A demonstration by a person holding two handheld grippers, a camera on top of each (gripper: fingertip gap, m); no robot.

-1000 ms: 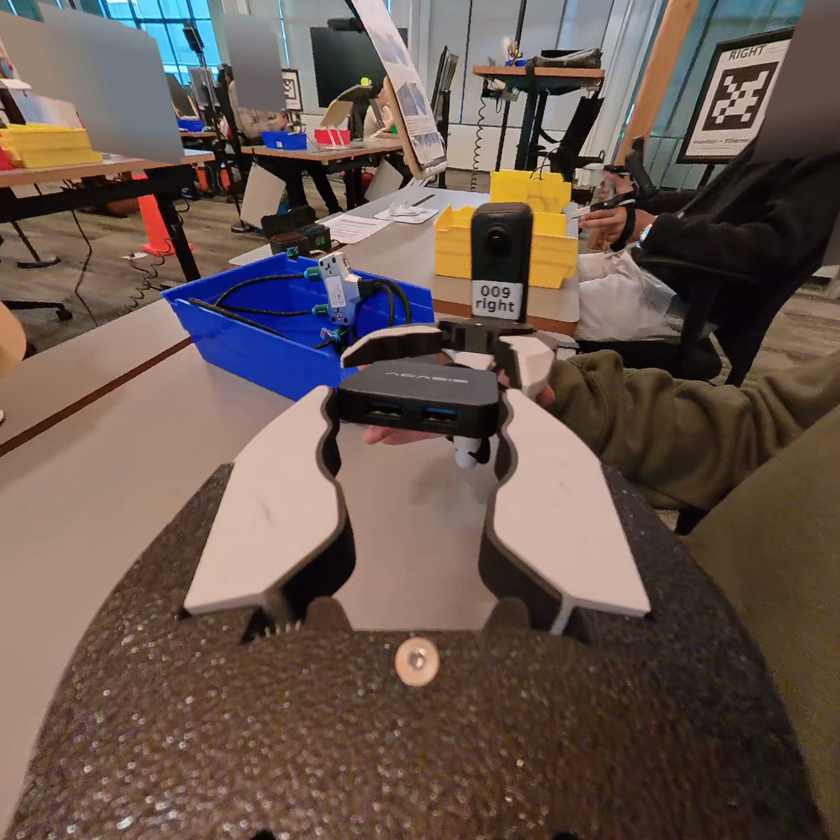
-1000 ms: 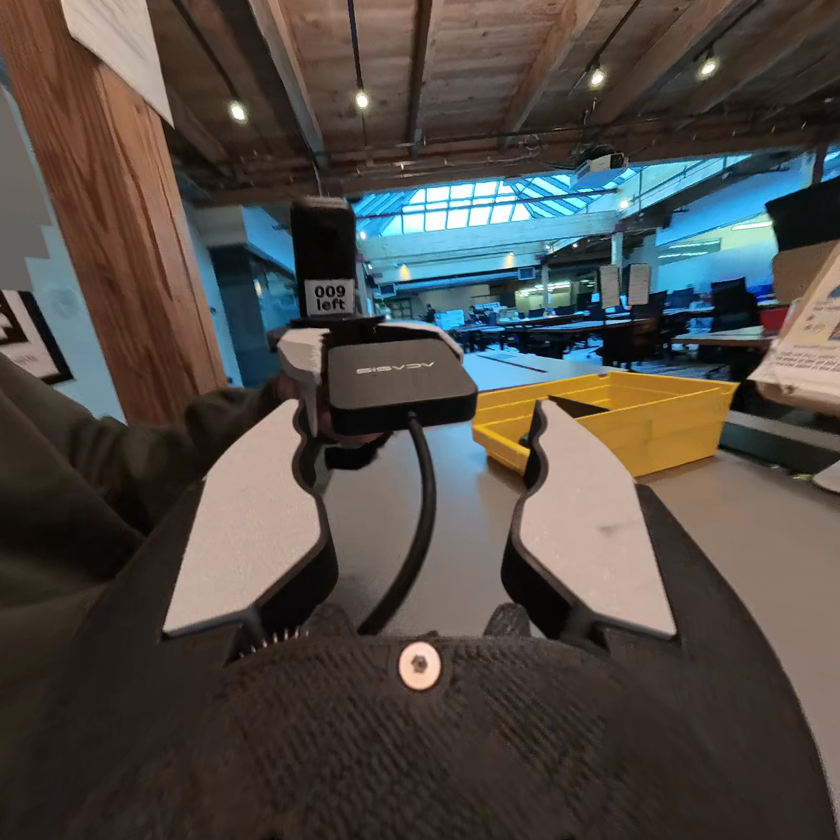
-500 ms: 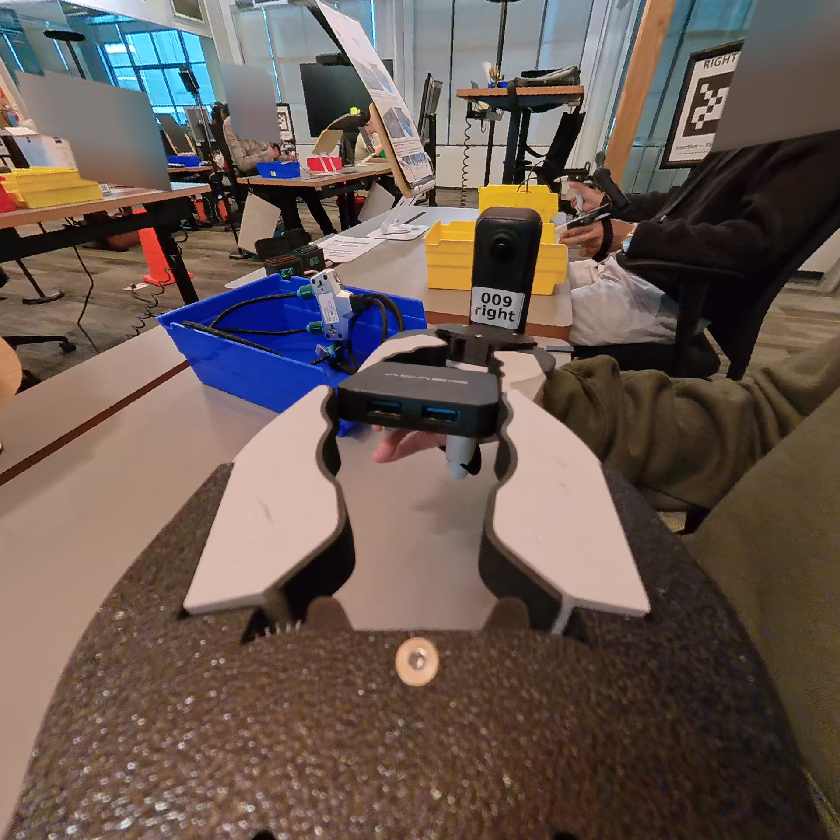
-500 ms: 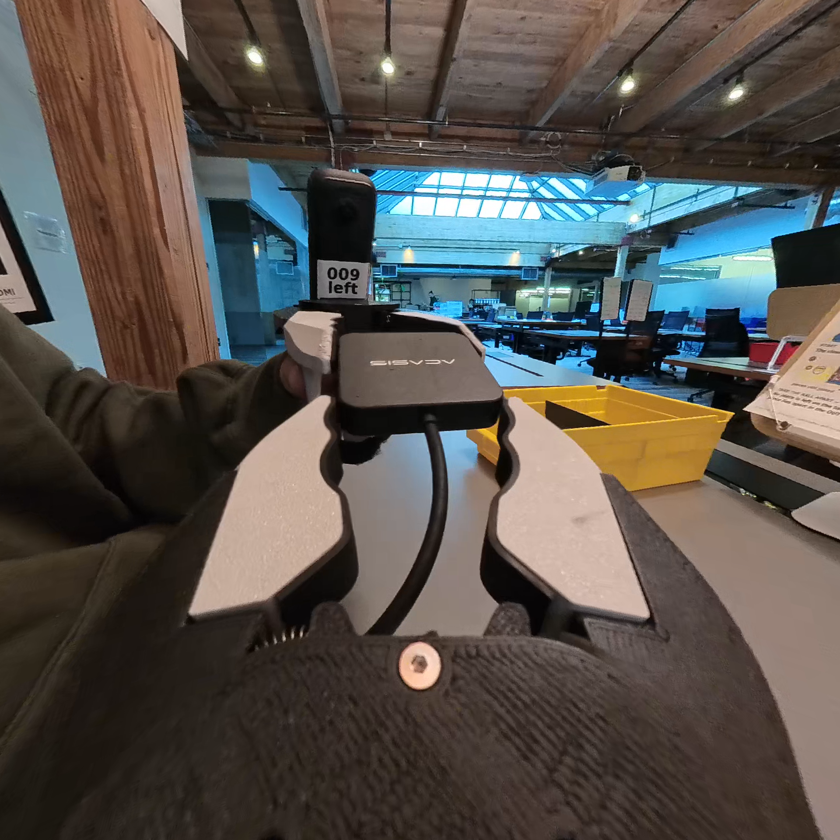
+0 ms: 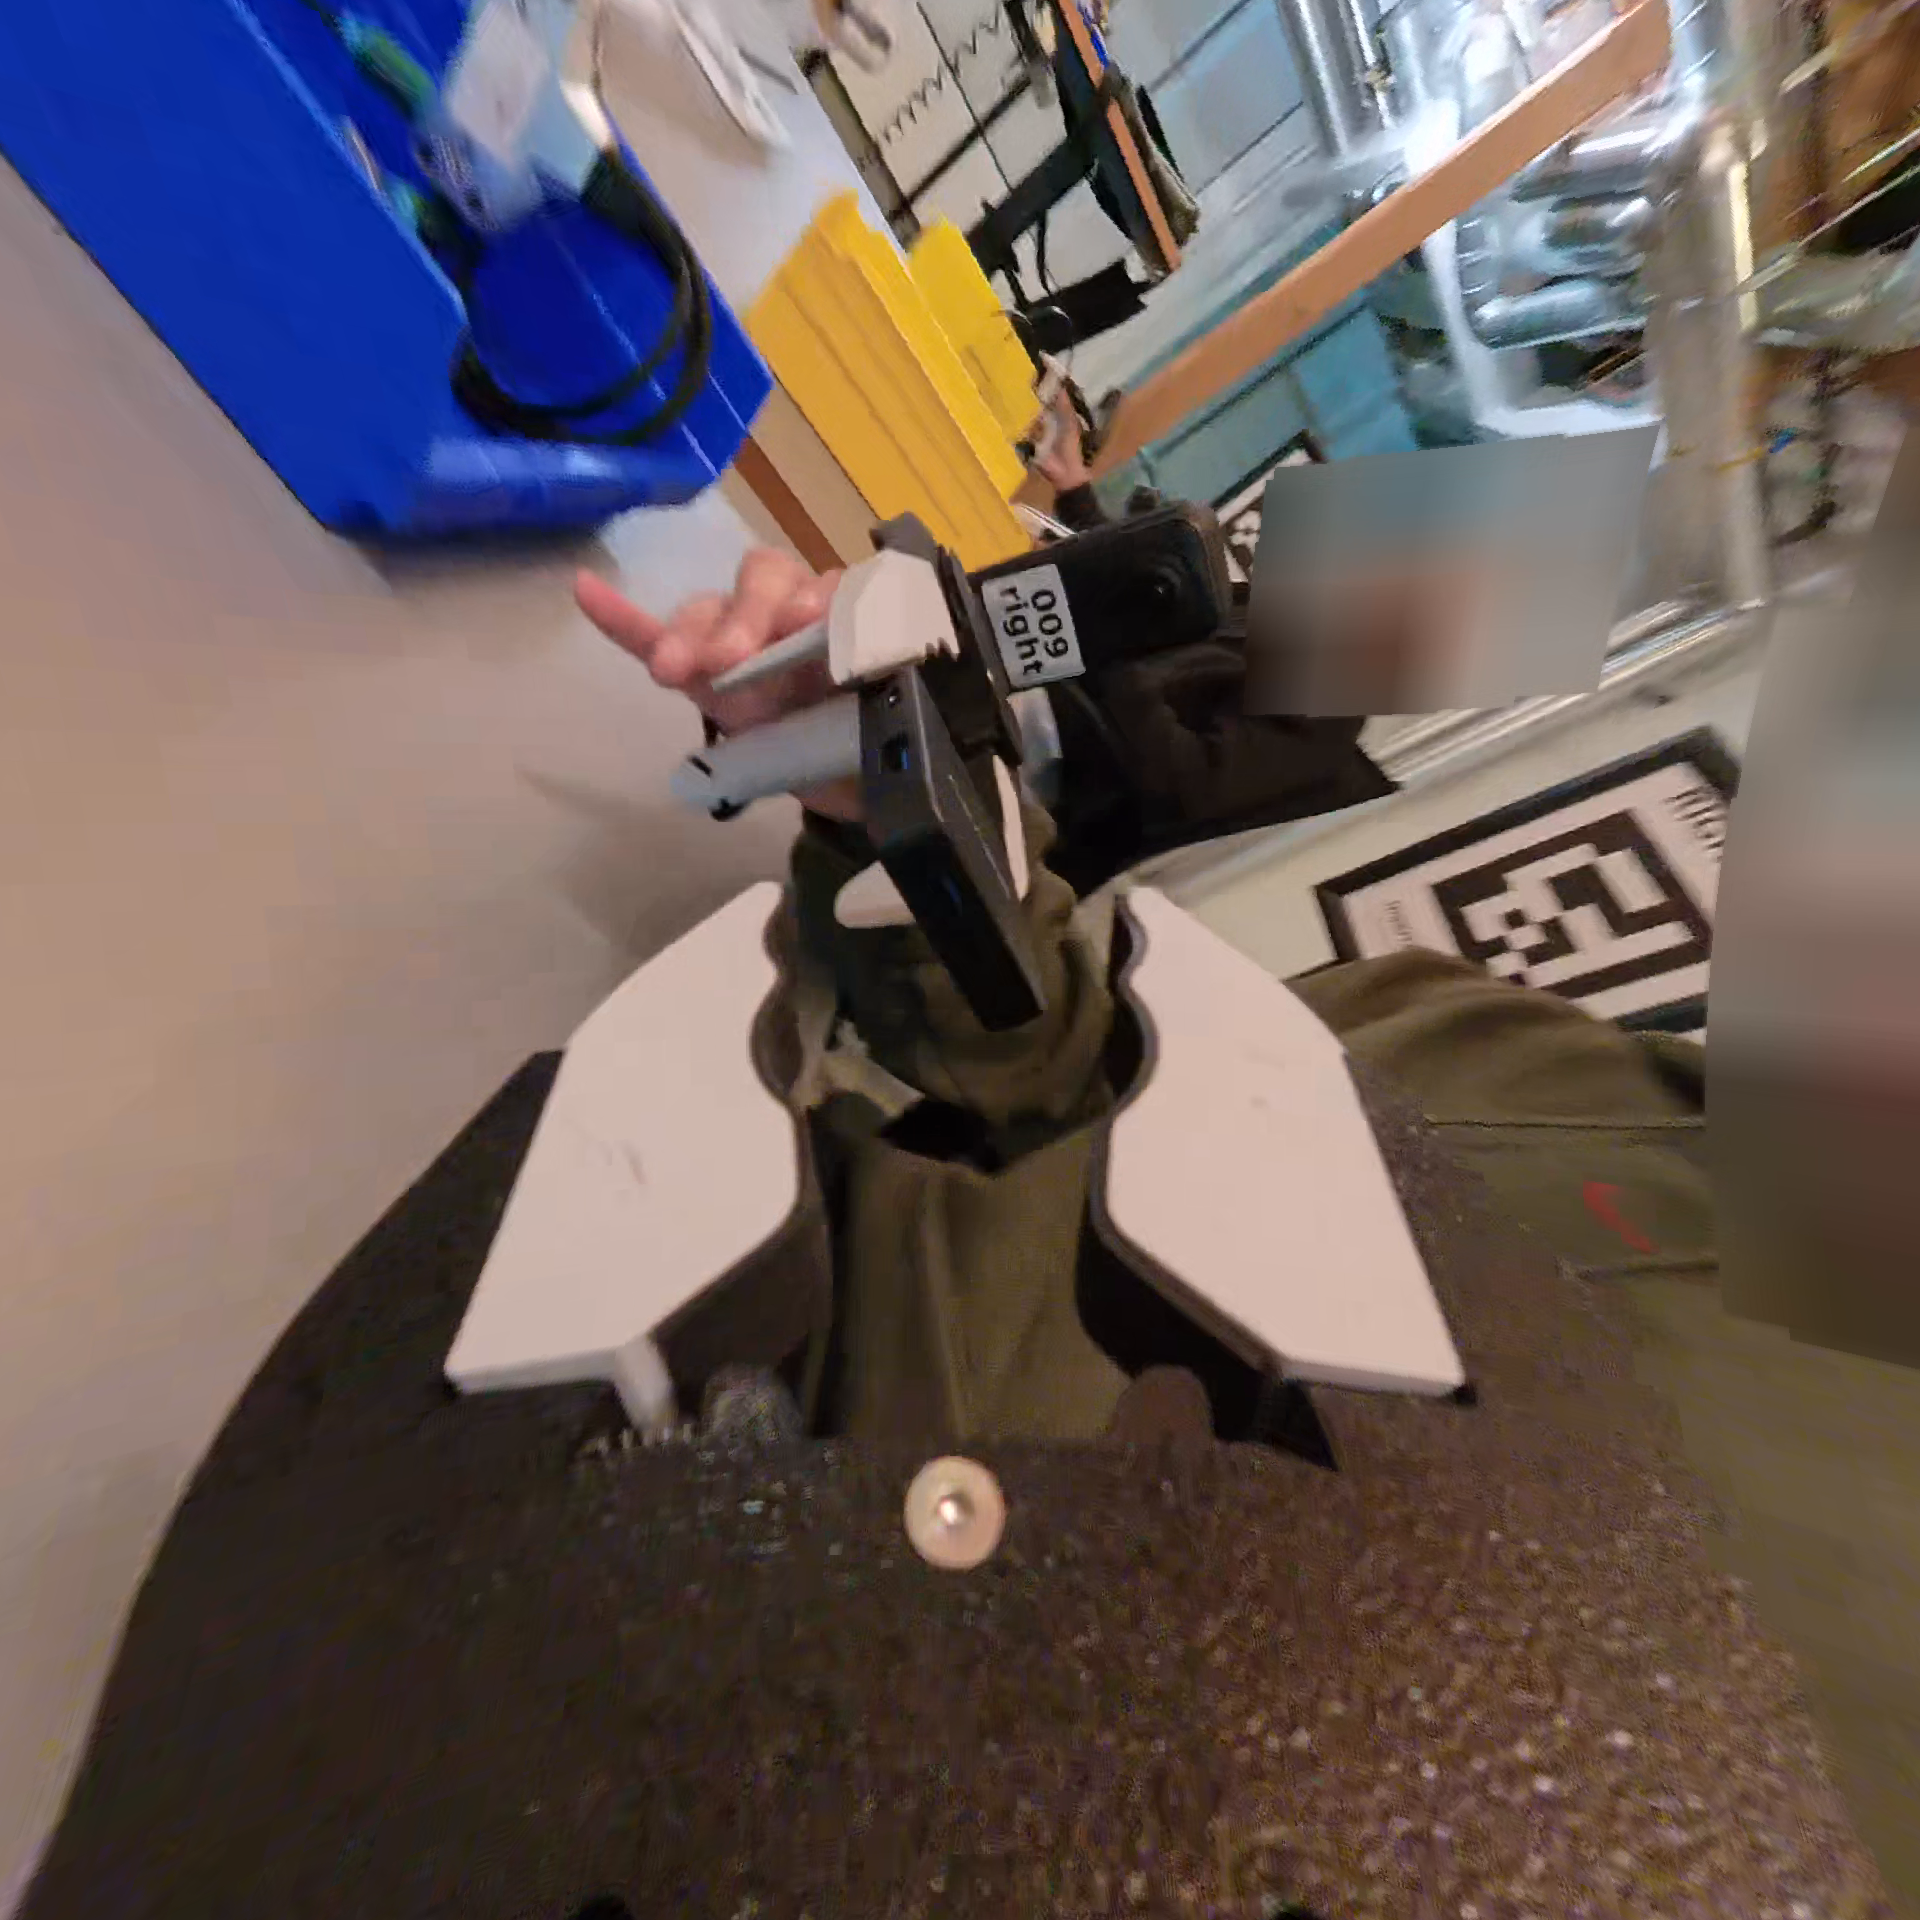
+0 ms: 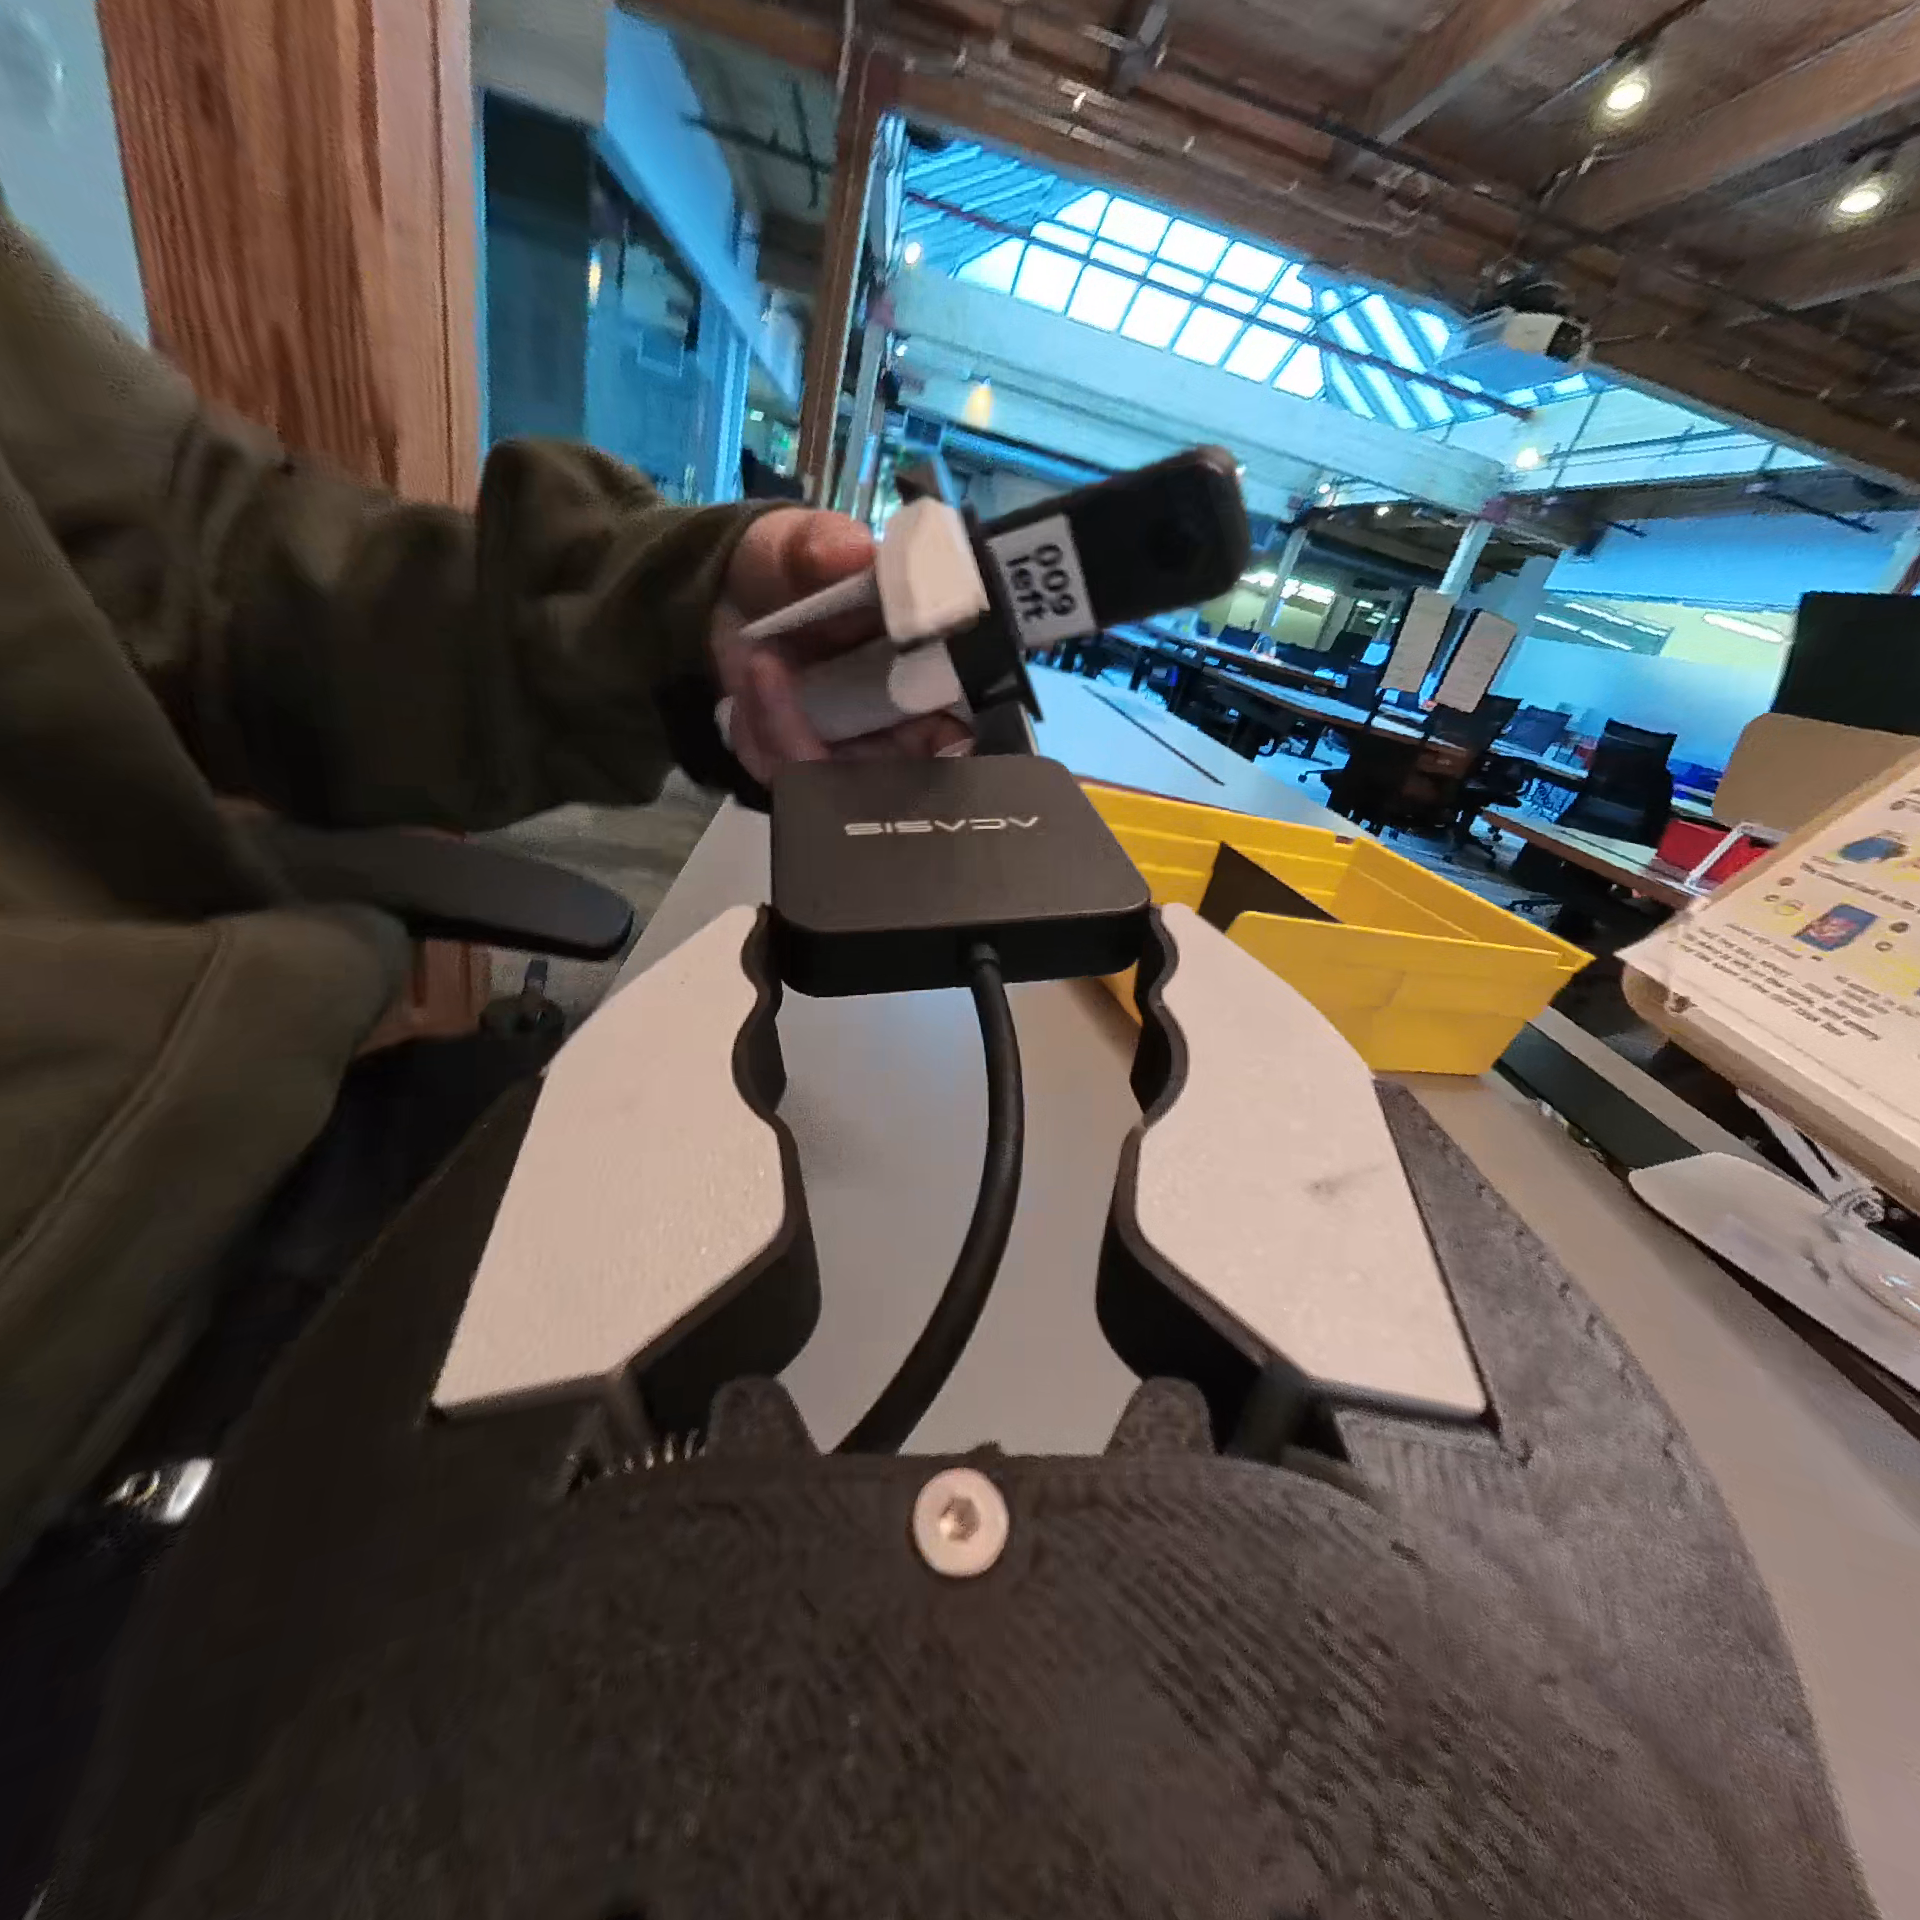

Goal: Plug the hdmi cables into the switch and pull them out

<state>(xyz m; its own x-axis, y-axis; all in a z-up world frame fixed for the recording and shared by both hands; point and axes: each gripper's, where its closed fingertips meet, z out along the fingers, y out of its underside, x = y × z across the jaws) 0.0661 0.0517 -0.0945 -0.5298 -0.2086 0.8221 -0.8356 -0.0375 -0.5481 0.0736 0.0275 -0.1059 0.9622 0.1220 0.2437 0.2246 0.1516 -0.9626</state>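
The black switch (image 6: 956, 862) is a flat square box with a black cable (image 6: 987, 1195) running back from it. My right gripper (image 6: 961, 925) is shut on its near end and holds it above the table (image 6: 883, 1143). My left gripper (image 5: 951, 914) is open and empty, rolled to one side. From it, the switch (image 5: 945, 862) shows edge-on, a little ahead of the fingertips, in the right gripper (image 5: 935, 748). In the right wrist view the left gripper (image 6: 904, 634) is tilted just beyond the switch, not touching it. Black cables (image 5: 623, 260) lie in a blue bin (image 5: 260, 260), blurred.
Yellow bins (image 5: 883, 343) stand behind the blue bin. Another yellow bin (image 6: 1351, 935) sits on the table right of the switch. A tilted printed sheet on a stand (image 6: 1818, 935) is at the far right. The holder's olive sleeve (image 6: 312, 675) fills the left side.
The right gripper closed on the switch. The left gripper, which held it before, let go, drew back and rolled sideways. The switch is now in the right gripper alone.
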